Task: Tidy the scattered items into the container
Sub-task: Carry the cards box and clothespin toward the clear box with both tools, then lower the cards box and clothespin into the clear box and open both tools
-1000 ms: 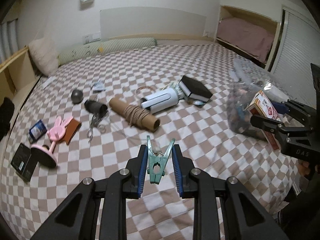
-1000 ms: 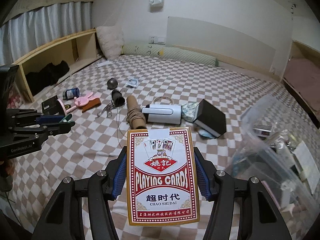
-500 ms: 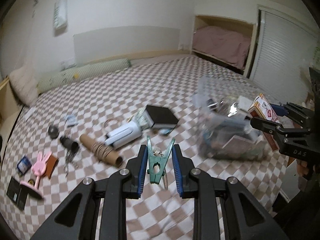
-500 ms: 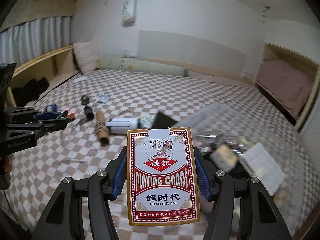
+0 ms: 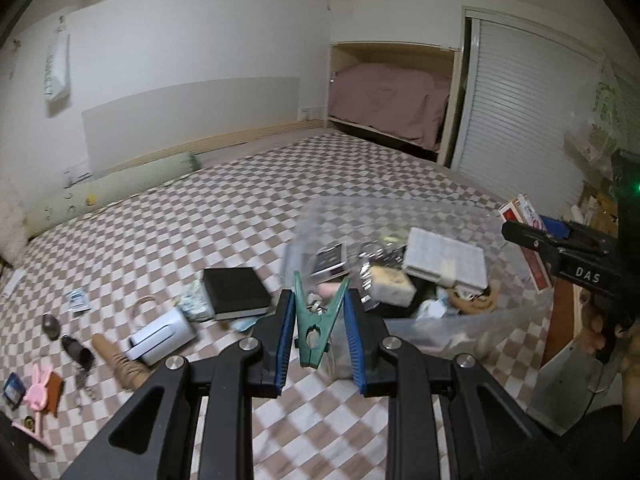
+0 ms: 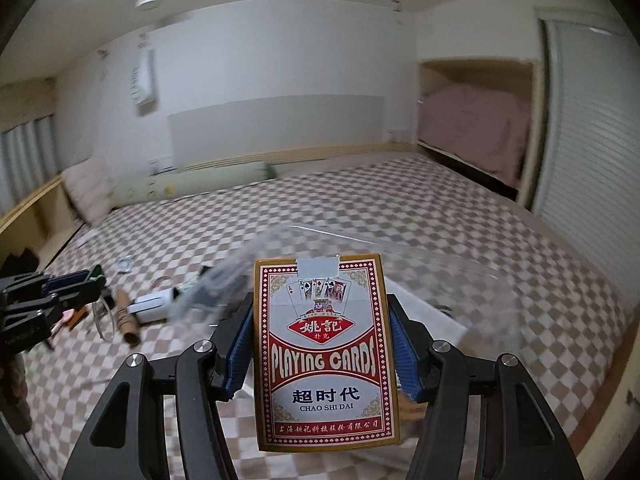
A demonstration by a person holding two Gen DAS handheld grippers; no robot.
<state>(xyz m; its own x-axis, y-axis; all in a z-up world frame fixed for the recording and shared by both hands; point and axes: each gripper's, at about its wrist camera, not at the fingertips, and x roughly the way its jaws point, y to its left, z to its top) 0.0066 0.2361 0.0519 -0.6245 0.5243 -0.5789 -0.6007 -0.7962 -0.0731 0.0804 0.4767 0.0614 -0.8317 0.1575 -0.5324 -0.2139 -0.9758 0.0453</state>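
Observation:
My left gripper (image 5: 319, 300) is shut on a green clothes peg (image 5: 315, 328) and holds it just in front of the clear plastic container (image 5: 396, 216), which holds several small items. My right gripper (image 6: 322, 308) is shut on a red and white playing cards box (image 6: 325, 354), held upright over the container's blurred clear rim (image 6: 400, 240). The right gripper also shows at the right edge of the left wrist view (image 5: 560, 240), with the card box (image 5: 528, 220) beyond the container.
On the checkered bed (image 5: 240, 208) lie a black box (image 5: 236, 292), a white cylindrical device (image 5: 160, 336), a brown twine roll (image 5: 124, 364), a pink rabbit item (image 5: 38, 388) and other small things at left. A green bolster (image 5: 116, 188) lies by the wall.
Both grippers have swung right and closer to the clear container, each holding its item. The scattered items have slid to the left of both views. The right wrist view is blurred.

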